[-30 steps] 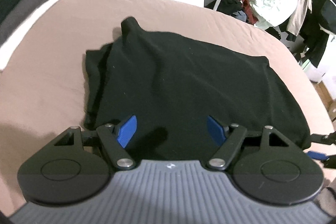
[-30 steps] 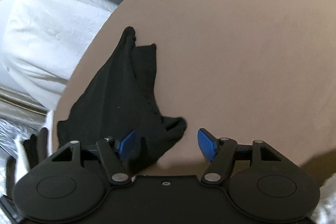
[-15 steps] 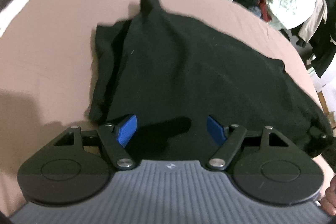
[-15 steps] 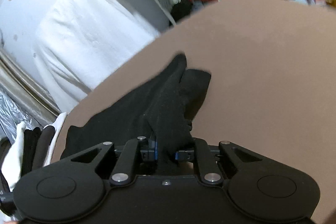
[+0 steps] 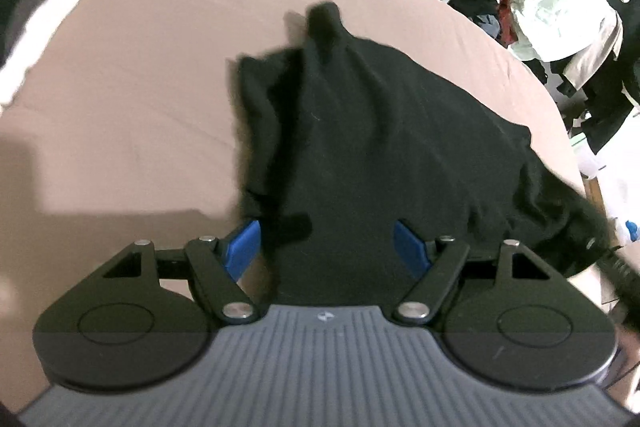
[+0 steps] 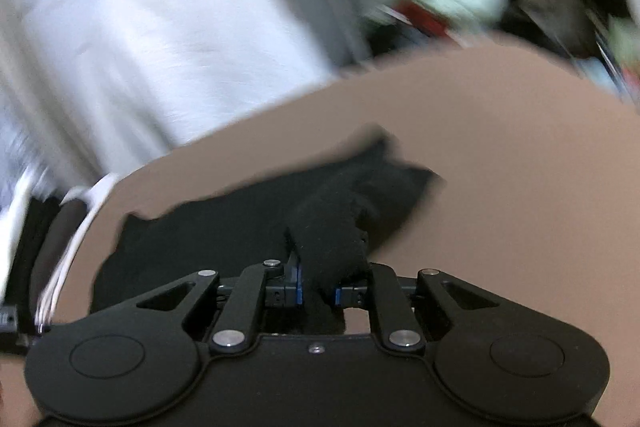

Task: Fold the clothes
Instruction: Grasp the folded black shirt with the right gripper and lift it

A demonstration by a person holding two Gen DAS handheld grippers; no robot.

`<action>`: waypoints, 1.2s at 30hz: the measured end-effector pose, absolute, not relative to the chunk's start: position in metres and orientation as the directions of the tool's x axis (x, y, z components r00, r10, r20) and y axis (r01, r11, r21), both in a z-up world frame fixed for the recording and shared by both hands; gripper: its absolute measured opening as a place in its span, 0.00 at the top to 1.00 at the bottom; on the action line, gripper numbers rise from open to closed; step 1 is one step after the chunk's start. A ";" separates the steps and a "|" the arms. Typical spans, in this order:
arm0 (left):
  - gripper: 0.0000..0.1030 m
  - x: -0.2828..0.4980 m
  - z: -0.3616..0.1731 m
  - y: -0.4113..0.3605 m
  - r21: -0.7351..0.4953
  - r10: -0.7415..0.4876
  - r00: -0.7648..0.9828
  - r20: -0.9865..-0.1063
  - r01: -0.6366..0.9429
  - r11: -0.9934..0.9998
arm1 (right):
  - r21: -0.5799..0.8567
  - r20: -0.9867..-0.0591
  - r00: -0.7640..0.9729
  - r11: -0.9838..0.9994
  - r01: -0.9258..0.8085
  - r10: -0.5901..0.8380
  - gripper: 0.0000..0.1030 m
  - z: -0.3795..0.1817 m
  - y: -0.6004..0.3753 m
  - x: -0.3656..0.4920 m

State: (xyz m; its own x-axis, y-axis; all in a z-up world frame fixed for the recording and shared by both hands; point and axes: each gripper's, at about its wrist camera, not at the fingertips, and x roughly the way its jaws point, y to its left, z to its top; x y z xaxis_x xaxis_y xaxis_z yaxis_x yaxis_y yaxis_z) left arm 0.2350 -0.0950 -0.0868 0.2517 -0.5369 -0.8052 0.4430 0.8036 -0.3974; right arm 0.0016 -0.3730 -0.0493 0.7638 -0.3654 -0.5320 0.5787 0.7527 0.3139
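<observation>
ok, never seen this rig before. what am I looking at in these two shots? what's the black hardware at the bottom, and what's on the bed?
There is no robot arm here: a person holds a two-finger claw in each hand, and each claw carries a fisheye camera looking forward along its fingers, so the black hardware at the bottom is the claw itself. One picture is from the left claw, whose blue pads stand wide apart over a black garment. The garment lies rumpled on a tan bed sheet. The other picture, blurred by motion, is from the right claw, which is shut on a bunched edge of the same garment. Other clothes are piled beyond the bed.
</observation>
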 end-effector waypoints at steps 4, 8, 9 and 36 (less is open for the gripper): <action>0.29 0.255 -0.085 -0.062 -0.483 -0.606 0.315 -0.730 0.389 0.785 | 0.152 -0.441 0.862 0.925 0.347 -0.251 0.84 -0.007 -0.332 0.069; 0.29 0.264 -0.095 -0.036 -0.613 -0.703 0.307 -0.642 0.345 0.711 | 0.036 -0.496 0.868 0.998 0.046 -0.022 0.85 -0.009 -0.258 0.137; 0.29 0.265 -0.099 -0.032 -0.628 -0.712 0.305 -0.632 0.337 0.702 | 0.035 -0.531 0.847 0.999 -0.001 0.019 0.85 -0.021 -0.241 0.148; 0.30 0.268 -0.120 -0.071 -0.507 -0.629 0.274 -0.728 0.402 0.762 | 0.254 -0.531 0.815 0.961 -0.107 0.231 0.53 -0.067 -0.211 0.078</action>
State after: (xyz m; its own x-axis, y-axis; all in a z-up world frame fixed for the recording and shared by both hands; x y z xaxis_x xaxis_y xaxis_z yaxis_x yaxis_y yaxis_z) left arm 0.2680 -0.0713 -0.1196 0.2743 -0.6288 -0.7276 0.4023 0.7623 -0.5071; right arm 0.0775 -0.2108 -0.0668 0.8150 0.2310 -0.5315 -0.1066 0.9612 0.2543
